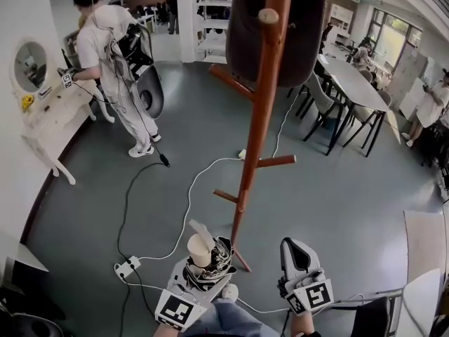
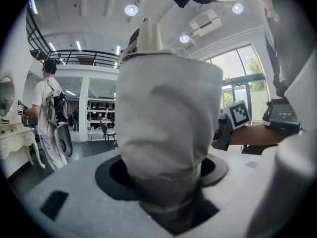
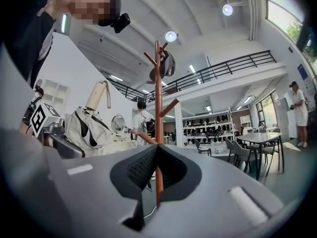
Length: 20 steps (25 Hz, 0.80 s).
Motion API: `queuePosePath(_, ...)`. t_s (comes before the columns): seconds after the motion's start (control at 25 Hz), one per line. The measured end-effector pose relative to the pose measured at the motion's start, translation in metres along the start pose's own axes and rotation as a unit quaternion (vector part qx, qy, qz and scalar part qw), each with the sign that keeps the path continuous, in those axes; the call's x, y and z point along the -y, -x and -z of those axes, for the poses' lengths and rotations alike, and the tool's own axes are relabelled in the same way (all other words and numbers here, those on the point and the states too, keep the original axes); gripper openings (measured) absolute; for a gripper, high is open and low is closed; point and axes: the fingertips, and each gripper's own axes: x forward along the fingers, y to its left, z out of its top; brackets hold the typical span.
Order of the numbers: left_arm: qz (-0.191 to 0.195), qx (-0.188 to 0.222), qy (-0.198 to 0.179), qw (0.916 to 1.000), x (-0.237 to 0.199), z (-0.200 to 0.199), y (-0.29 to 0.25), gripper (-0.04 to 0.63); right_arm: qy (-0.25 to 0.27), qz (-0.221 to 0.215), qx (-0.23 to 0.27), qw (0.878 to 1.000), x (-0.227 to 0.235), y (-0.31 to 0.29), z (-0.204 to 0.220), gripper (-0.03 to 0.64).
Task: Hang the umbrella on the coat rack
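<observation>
Grey floor [image 1: 337,188] bears the coat rack [image 1: 261,111]; left gripper [image 1: 203,272] fingers clamp the umbrella [image 2: 168,133], right gripper [image 1: 294,246] fingers together.

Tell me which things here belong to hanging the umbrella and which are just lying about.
For the job: umbrella, clamped in the left gripper; coat rack; right gripper, shut and empty.

Just around: dark bag on the rack; power strip and cable on the floor; table and chairs; white dresser; another person.

The coat rack [image 1: 258,118] runs off the head view's top edge, its crown unseen.
</observation>
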Motion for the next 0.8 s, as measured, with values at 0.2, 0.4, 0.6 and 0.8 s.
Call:
queuePosePath(0.2,0.014,-0.017,0.014,0.9997,-0.004,0.008,-0.020,0.301,-0.001,-0.002,0.000,1.000,0.015,-0.022,-0.002,0.003)
queuePosePath(0.4,0.019,-0.034,0.006,0.9992,-0.014,0.016,-0.034,0.301,0.003,0.009,0.005,1.000,0.022,-0.039,-0.010,0.003)
queuePosePath(0.6,0.045,-0.046,0.014,0.9978,-0.011,0.029,-0.051,0.301,0.007,0.013,-0.003,1.000,0.024,-0.043,-0.008,0.004)
queuePosePath(0.8,0.071,-0.056,0.012,0.9958,0.004,0.037,-0.064,0.301,0.006,0.022,-0.009,1.000,0.032,-0.039,-0.008,0.004)
